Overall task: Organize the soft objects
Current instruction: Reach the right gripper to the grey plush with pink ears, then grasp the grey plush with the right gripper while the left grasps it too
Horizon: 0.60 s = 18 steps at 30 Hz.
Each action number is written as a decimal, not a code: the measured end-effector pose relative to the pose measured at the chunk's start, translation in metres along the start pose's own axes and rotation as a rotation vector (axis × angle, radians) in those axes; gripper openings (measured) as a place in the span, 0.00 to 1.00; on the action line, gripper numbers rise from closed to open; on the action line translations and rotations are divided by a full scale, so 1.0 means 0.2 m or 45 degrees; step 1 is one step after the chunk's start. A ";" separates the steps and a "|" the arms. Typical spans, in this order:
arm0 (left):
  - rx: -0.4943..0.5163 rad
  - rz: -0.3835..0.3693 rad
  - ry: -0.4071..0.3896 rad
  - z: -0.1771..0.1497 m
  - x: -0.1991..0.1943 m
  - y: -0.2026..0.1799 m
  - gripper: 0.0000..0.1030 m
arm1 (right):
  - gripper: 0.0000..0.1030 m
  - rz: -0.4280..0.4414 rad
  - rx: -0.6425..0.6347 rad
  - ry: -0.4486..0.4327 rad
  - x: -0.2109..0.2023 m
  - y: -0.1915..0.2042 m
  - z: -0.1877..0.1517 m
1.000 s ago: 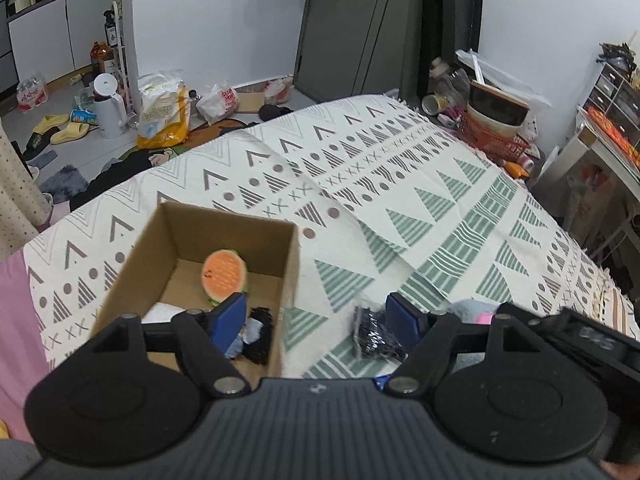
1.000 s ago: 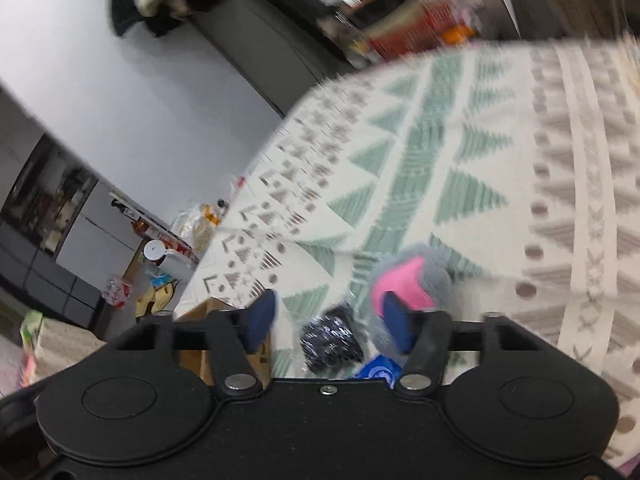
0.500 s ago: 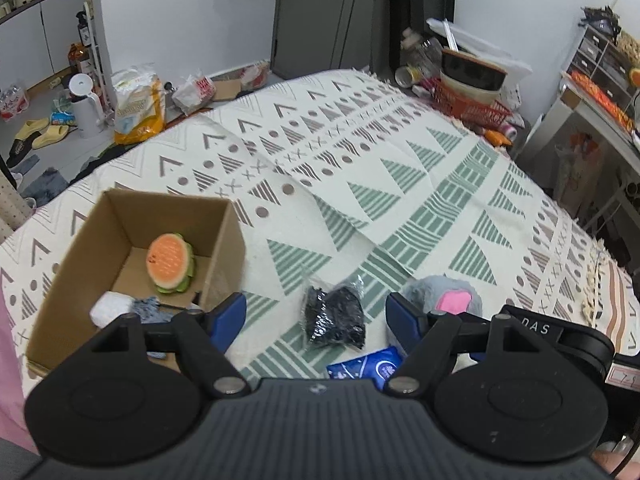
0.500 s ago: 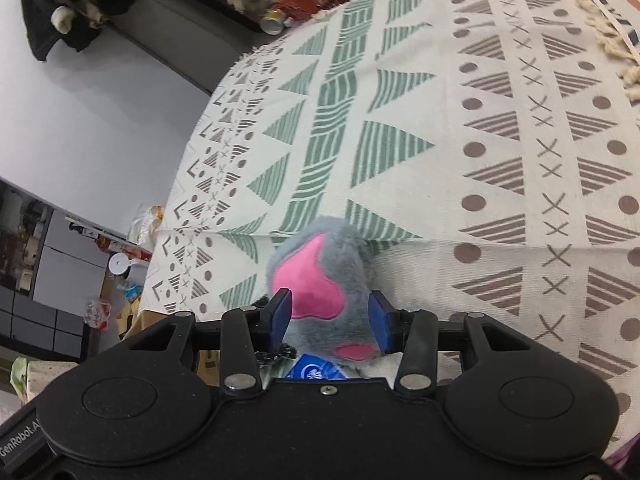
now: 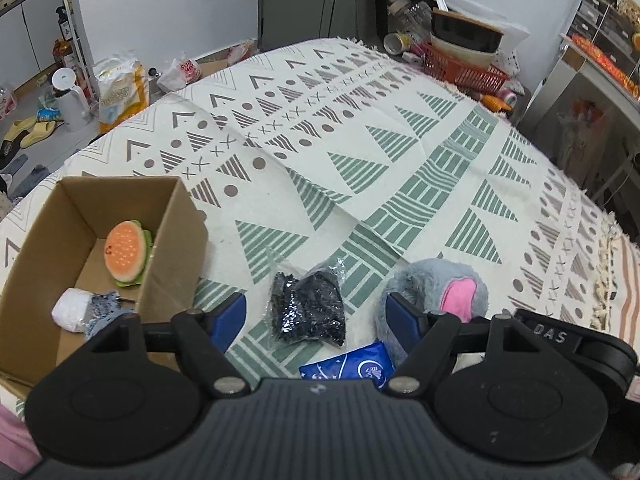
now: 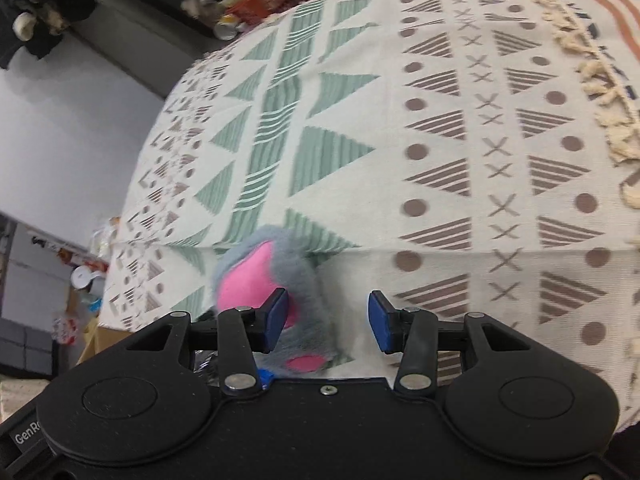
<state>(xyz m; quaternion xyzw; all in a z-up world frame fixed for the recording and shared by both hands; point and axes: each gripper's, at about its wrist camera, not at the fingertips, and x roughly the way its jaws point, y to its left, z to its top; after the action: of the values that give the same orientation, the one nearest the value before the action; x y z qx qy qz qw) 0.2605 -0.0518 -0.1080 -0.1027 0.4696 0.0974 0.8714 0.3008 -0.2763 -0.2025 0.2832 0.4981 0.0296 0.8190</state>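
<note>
— Where do we stand with the grey plush toy (image 6: 276, 276)?

— It lies on the patterned bedspread (image 5: 360, 128), near the edge closest to us, well right of the cardboard box (image 5: 168, 240) that sits at the near left corner. Our right gripper (image 6: 326, 322) is spread and holds nothing. The toy is not centred between its fingers: it bulges around the left finger and spills off to that side, while the right finger has only bare cloth in front of it.

— So which way must we go?

— Leftward, we judge, until both pads flank the plush. Its long axis seems to run away from us along the gripper's line, pink ear (image 6: 248, 276) far and the small pink patch near, so a close across the narrow width looks workable.

— And our left gripper (image 5: 316, 318)?

— Also spread, empty, hovering over the black crinkly packet (image 5: 308, 308), which lies between its fingers but lower, on the cloth. A blue packet (image 5: 352, 364) lies just nearer us. The toy is just beside the left gripper's right finger, yet the right one is nearer still.

— And the box?

— It already holds a burger plush (image 5: 126, 252) and a white-and-blue bundle (image 5: 86, 312). The grey toy goes there, we reckon.
</note>
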 end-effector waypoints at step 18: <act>-0.012 -0.068 0.089 0.01 0.24 -0.13 0.73 | 0.43 0.041 0.115 -0.031 -0.07 -0.05 0.04</act>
<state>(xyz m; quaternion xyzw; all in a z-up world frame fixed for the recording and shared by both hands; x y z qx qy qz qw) 0.2953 -0.0729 -0.1445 -0.1224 0.4964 0.0728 0.8563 0.2984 -0.2922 -0.1929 0.3282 0.4843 0.0165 0.8108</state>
